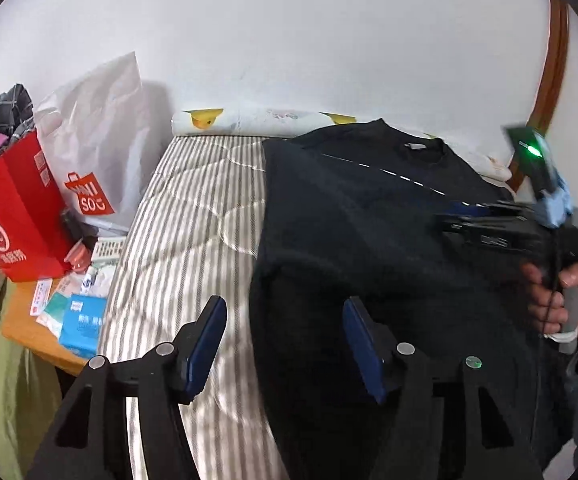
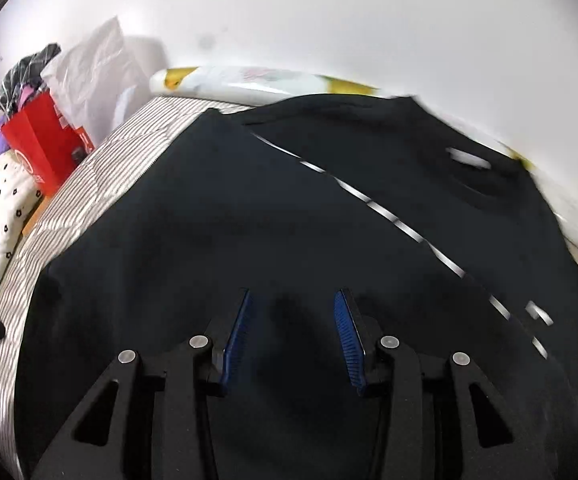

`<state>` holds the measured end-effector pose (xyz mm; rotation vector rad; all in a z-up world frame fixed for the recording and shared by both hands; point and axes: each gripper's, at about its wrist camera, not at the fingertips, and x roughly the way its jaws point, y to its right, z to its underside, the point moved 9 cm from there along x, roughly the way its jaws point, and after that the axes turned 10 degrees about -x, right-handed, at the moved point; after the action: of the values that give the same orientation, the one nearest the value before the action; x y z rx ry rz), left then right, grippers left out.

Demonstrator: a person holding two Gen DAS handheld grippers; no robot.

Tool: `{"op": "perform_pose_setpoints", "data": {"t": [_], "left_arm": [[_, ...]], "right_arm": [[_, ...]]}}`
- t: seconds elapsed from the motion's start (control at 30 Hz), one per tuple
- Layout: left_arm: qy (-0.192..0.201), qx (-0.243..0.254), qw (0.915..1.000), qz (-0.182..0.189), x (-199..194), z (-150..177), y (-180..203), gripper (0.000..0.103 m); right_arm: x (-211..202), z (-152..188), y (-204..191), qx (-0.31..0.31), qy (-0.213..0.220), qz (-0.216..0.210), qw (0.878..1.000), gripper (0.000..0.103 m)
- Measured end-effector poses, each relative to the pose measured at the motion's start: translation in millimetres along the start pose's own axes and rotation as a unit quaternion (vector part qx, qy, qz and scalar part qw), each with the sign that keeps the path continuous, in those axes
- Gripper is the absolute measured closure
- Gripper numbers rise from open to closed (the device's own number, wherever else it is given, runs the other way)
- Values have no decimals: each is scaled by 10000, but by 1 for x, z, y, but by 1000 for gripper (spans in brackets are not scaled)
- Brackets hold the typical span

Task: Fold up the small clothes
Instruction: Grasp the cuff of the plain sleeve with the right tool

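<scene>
The black top (image 2: 249, 220) lies spread on the striped mattress (image 1: 193, 208), covering its right-hand part, with the collar (image 1: 421, 152) toward the far edge by the wall and the rolled pillow (image 1: 265, 120). A thin white dashed stripe (image 2: 369, 200) runs diagonally across the cloth; a flap appears to lie folded along it, though the dark fabric hides the layers. Judgement: the garment is light, soft and limp, not fragile; it will sag and drag when lifted, so it is best pinched at a hem or a fold corner, both layers together.

Left gripper (image 1: 285, 336): jaws parted, nothing between the blue pads (image 1: 209, 336); it hovers over the garment's left edge, one finger above bare mattress, the other above black cloth. Right gripper (image 2: 293, 336): jaws parted, empty, angled down over the middle of the top; contact with the cloth cannot be confirmed. In the left view a hand (image 1: 565, 296) grips its handle near the mattress's right edge. A red bag (image 1: 21, 216) and a white bag (image 1: 101, 128) stand beyond the left edge.
</scene>
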<state>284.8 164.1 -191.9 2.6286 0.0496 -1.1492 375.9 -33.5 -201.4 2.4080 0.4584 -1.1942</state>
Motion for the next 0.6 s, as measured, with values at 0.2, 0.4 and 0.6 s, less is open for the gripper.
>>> {"op": "perform_pose_setpoints", "data": {"t": [0.2,0.4,0.6], "left_arm": [[53,-153,9998,103,-24,15,17,35],[50,-252,9995,181,-38,27,45,30],[-77,-370,9991,198,-35,34,73,30]], "right_arm": [[-87,92,88,846,252,811,9928,52],[-167,223,208,1668,-6,2168,9618,43],[-174,344,278,2193,-786,2679,9349,40]]}}
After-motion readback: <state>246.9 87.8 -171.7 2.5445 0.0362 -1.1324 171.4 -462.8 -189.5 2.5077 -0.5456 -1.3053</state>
